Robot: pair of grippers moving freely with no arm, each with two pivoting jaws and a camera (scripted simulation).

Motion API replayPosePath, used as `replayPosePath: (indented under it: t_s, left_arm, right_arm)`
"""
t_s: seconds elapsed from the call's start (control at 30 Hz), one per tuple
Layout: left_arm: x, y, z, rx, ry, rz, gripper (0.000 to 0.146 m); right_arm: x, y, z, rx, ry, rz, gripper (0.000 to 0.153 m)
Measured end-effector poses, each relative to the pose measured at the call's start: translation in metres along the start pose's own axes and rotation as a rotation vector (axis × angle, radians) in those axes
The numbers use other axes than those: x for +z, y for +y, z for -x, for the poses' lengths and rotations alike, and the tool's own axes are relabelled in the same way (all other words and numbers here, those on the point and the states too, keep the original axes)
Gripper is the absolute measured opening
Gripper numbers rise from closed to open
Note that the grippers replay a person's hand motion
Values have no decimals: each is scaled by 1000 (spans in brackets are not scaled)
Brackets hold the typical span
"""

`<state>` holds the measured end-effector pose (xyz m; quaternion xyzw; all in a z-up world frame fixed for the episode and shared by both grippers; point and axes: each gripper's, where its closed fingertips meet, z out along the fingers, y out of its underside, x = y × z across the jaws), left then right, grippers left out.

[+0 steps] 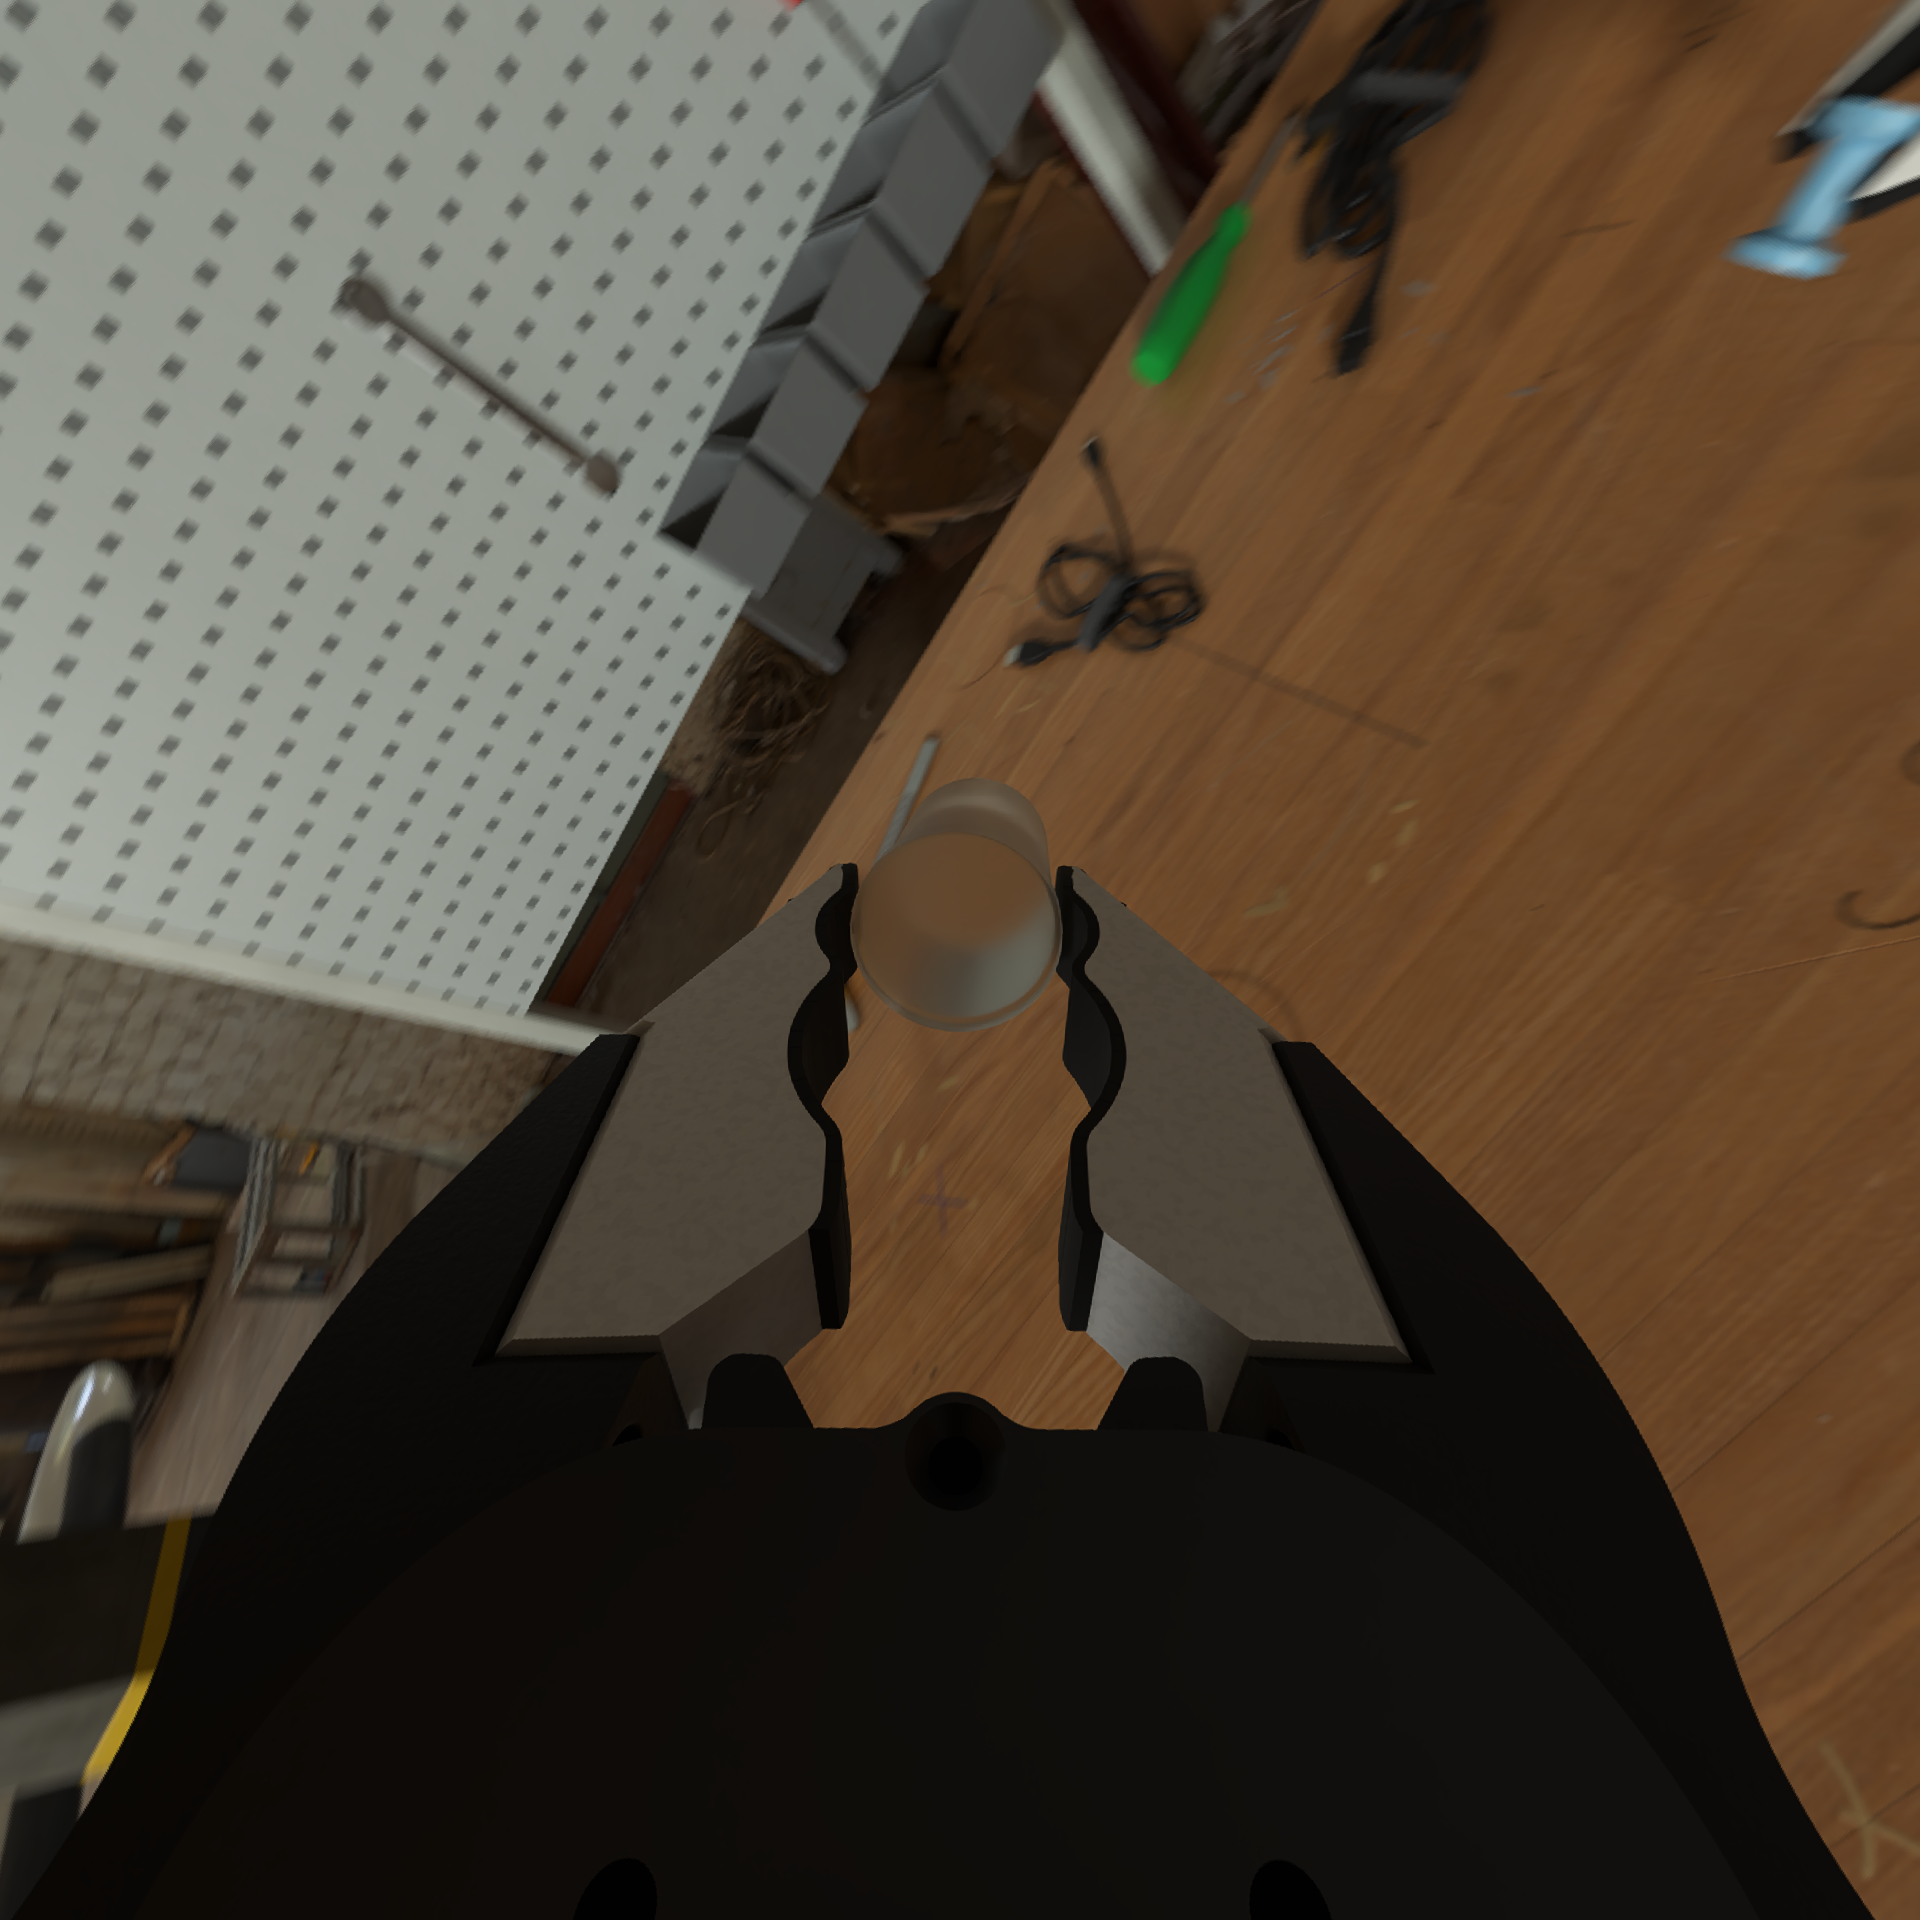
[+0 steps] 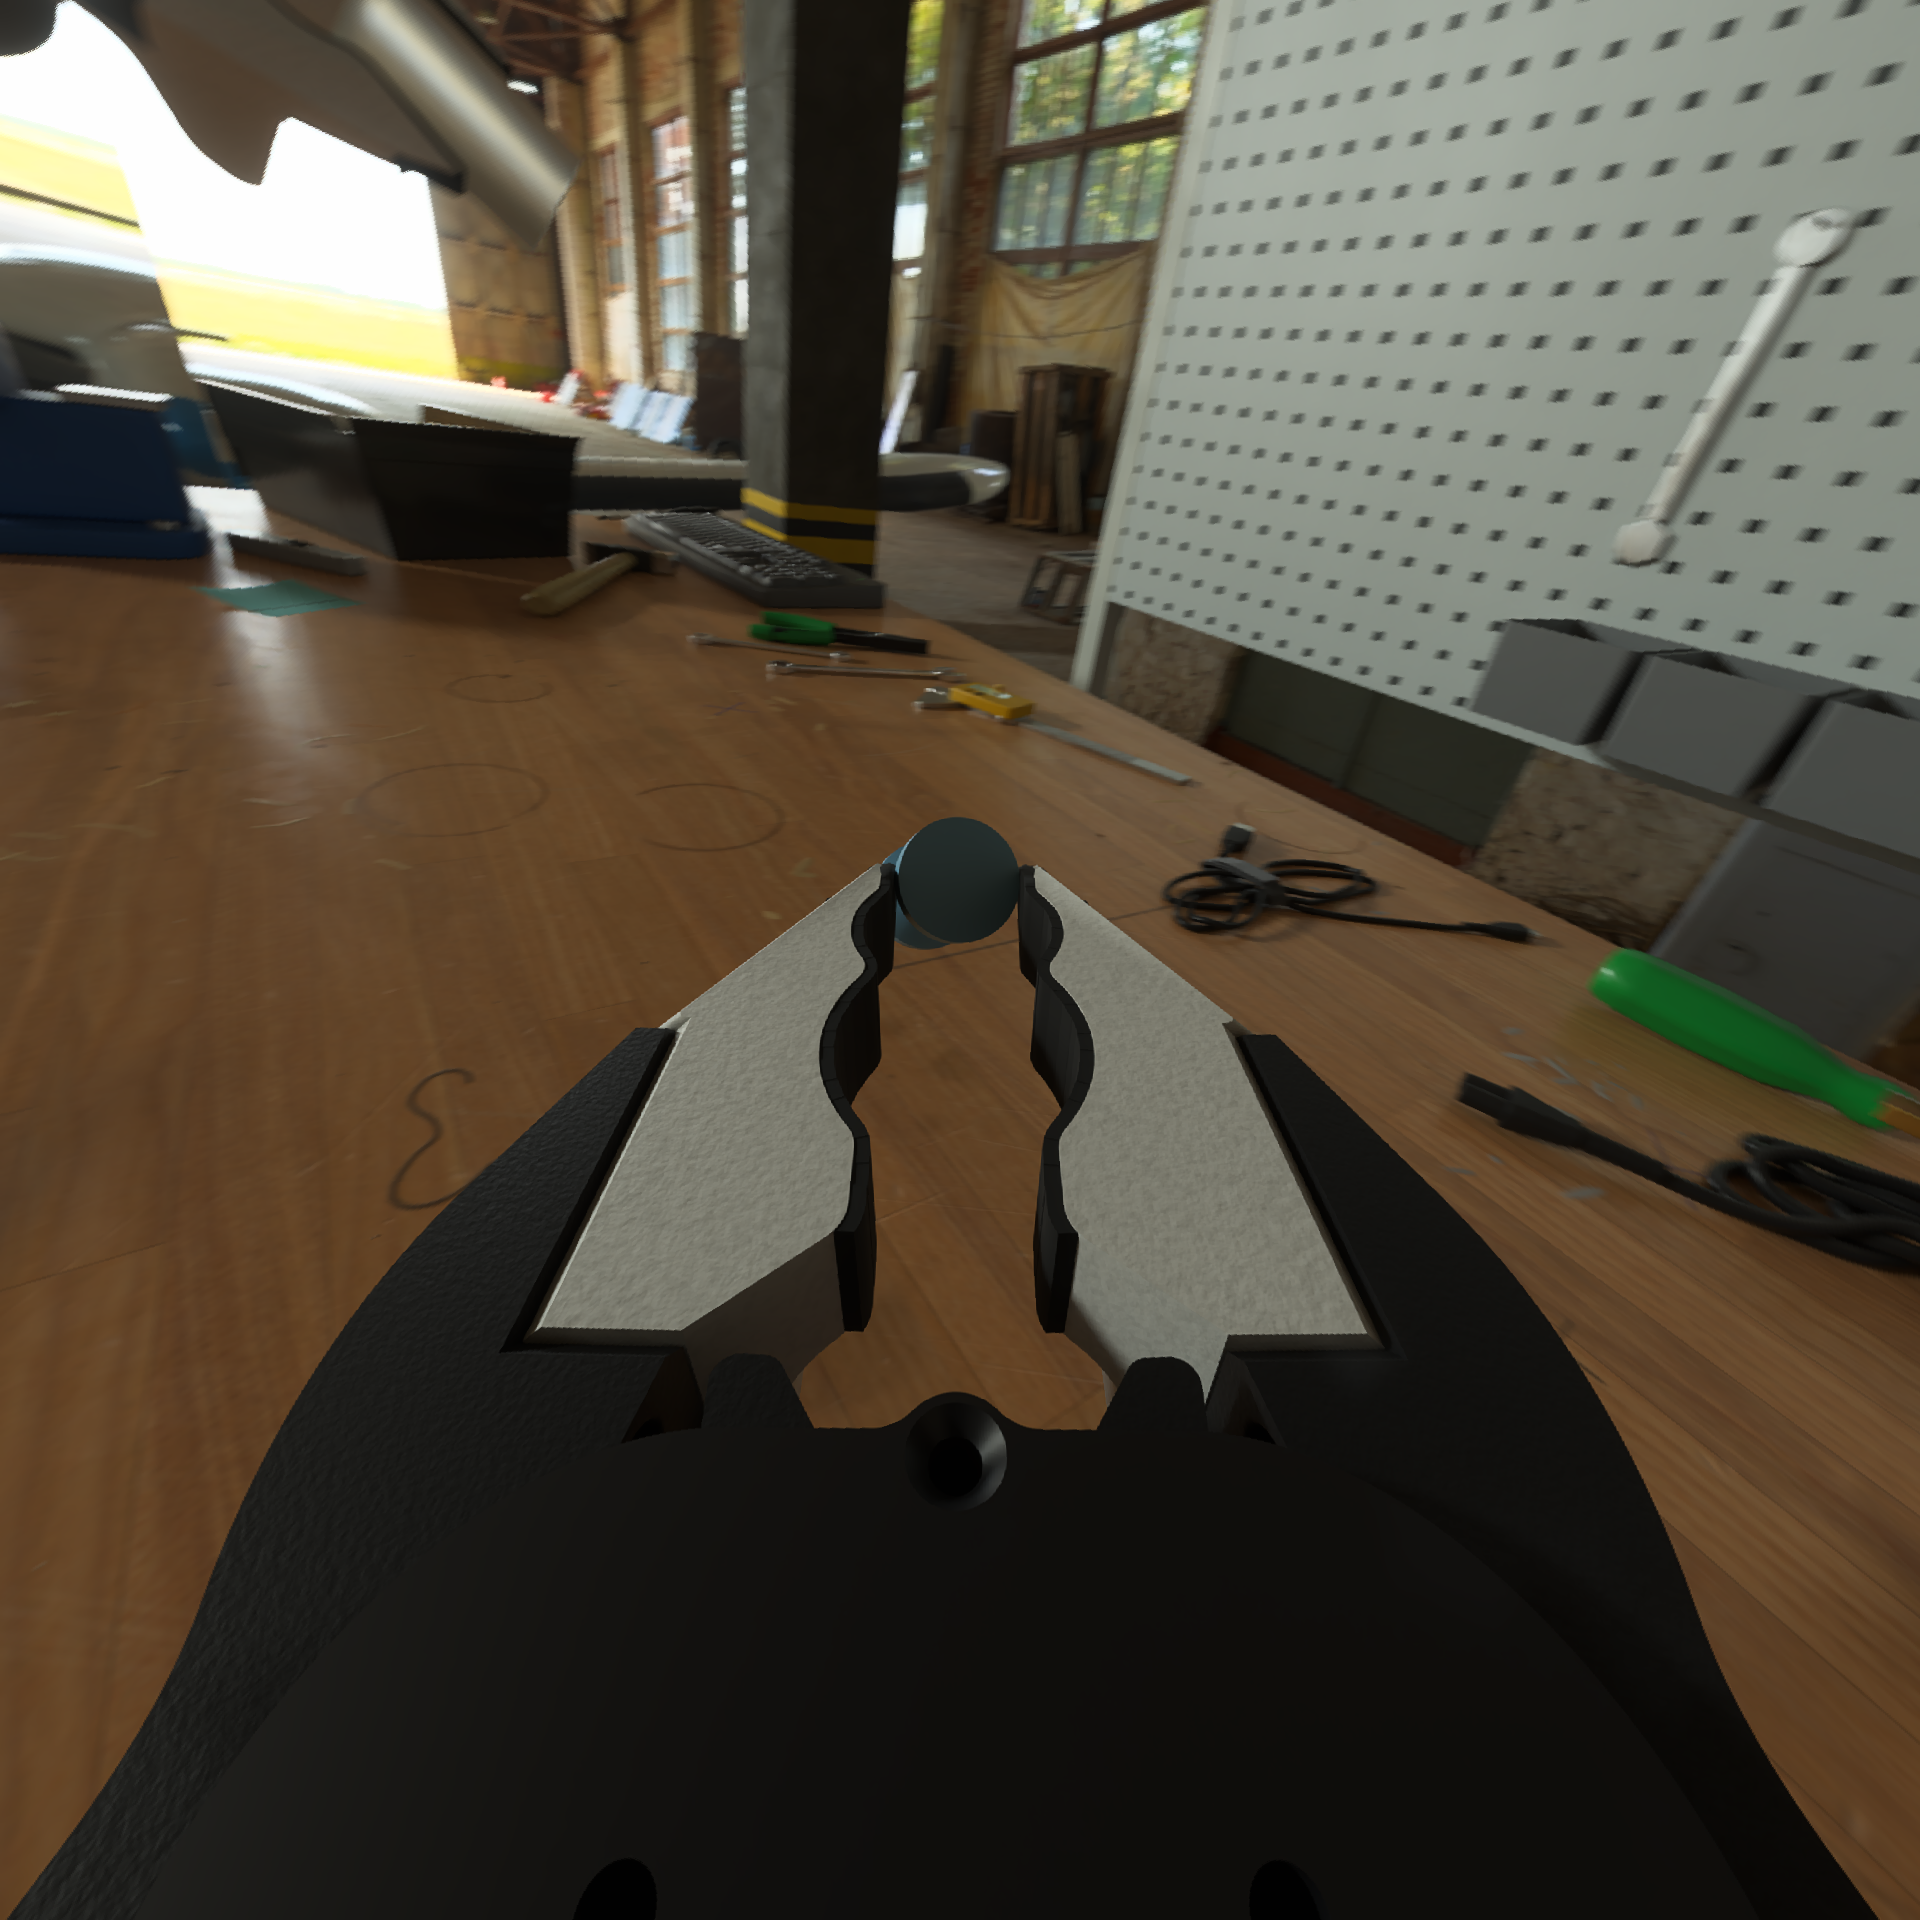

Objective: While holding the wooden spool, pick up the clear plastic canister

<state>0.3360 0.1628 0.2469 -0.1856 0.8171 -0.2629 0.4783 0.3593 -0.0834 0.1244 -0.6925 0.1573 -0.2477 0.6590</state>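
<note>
My left gripper [image 1: 956, 914] is shut on the clear plastic canister [image 1: 956, 940], pinched between the two fingertips and seen end-on over the wooden bench [image 1: 1455, 935]. My right gripper [image 2: 956, 896] is shut on the spool [image 2: 956, 878], which looks blue with round end discs and sits at the fingertips above the bench [image 2: 312, 935]. The spool also shows in the left wrist view [image 1: 1818, 187] at the top right, held in the other gripper's fingers.
A white pegboard [image 1: 364, 416] with a hanging wrench [image 2: 1725, 384] and grey bins [image 1: 831, 364] lines the bench's back edge. A green-handled screwdriver [image 2: 1745, 1039], black cable coils [image 2: 1268, 888], a steel ruler [image 2: 1112, 750], wrenches, a keyboard [image 2: 758, 561] and a hammer lie on the bench.
</note>
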Motion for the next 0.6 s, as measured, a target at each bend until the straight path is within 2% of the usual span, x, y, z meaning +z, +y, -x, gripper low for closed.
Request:
replayPosePath:
  t_s: [0.1,0.2,0.33,0.5,0.6]
  left_arm:
    - [20,-19,-45,49,104,-59,38]
    - [39,-21,-94,127,256,-100,38]
    - [55,-8,-165,243,552,-96,38]
    - [58,2,-220,344,811,-139,38]
    - [59,0,-232,369,858,-177,38]
  right_arm:
    - [-5,2,-19,2,102,-12,23]
    - [-11,0,-34,26,178,-37,23]
    - [-20,-6,-49,32,261,-84,23]
    - [-17,-4,-47,13,241,-75,23]
    - [-9,-1,-34,-25,157,-53,23]
